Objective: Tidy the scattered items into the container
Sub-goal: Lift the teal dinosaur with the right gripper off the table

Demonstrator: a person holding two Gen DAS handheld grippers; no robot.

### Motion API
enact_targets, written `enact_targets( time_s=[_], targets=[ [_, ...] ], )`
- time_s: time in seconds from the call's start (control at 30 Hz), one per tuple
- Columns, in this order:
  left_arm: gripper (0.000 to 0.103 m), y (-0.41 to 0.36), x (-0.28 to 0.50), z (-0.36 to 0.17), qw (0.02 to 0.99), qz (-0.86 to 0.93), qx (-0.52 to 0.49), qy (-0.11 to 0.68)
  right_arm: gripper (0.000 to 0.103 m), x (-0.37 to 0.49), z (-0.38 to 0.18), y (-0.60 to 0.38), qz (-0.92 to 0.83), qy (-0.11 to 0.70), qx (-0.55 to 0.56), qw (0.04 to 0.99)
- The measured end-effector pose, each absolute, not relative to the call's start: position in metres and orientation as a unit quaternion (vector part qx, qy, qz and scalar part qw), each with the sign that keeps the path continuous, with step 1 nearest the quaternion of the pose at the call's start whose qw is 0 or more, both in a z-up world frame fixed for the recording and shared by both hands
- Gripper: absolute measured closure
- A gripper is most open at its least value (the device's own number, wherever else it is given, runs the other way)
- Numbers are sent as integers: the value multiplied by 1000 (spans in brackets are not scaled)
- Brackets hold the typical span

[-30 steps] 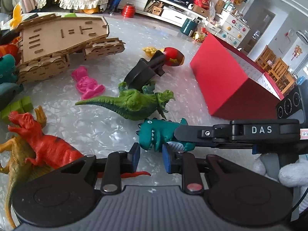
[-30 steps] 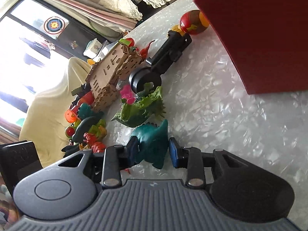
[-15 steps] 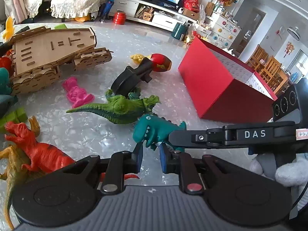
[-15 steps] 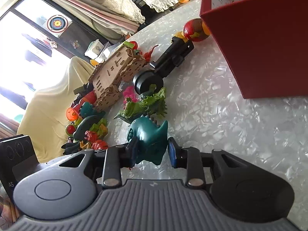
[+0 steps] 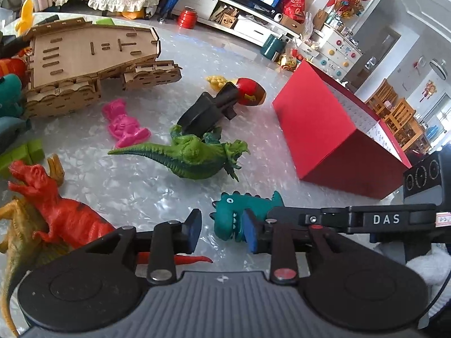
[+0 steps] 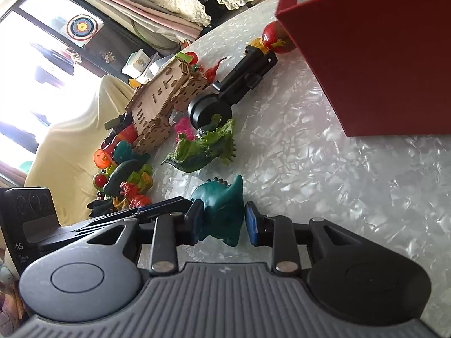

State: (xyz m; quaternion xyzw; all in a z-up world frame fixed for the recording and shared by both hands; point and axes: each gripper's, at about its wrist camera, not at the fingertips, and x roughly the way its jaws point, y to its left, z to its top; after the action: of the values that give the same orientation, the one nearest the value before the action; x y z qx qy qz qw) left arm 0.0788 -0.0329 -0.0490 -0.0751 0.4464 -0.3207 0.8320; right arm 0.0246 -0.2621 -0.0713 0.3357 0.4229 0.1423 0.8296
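change: left gripper (image 5: pixel 222 232) jaws wider than a second ago, opening, nothing between them | right gripper (image 6: pixel 224 222) clamped on teal dino (image 6: pixel 221 211), apparently lifted off table (image 6: pixel 324 169) | dino sits just right of left jaws | red box (image 6: pixel 380 56) ahead-right, well apart | green dino (image 5: pixel 194 159) beyond

The yellow-brown dinosaur (image 5: pixel 17 233) is half hidden, apparently behind the red dinosaur (image 5: pixel 56 211) and frame edge

Each gripper (image 5: pixel 222 232) (image 6: pixel 222 225) has a ribbed grey body, black arms, blue pads (image 5: pixel 250 232), and white "DAS" lettering.
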Motion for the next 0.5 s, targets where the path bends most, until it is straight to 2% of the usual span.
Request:
enact_targets(
  time_s=[0.17,0.5],
  targets=[
    [70,-35,79,-49,833,-318,-72,447,69,25,-75,-265,144,425,347,824],
    [73,-33,77,-47,834,-311,-68,451,71,26,-77,-265,153,423,359,818]
  ],
)
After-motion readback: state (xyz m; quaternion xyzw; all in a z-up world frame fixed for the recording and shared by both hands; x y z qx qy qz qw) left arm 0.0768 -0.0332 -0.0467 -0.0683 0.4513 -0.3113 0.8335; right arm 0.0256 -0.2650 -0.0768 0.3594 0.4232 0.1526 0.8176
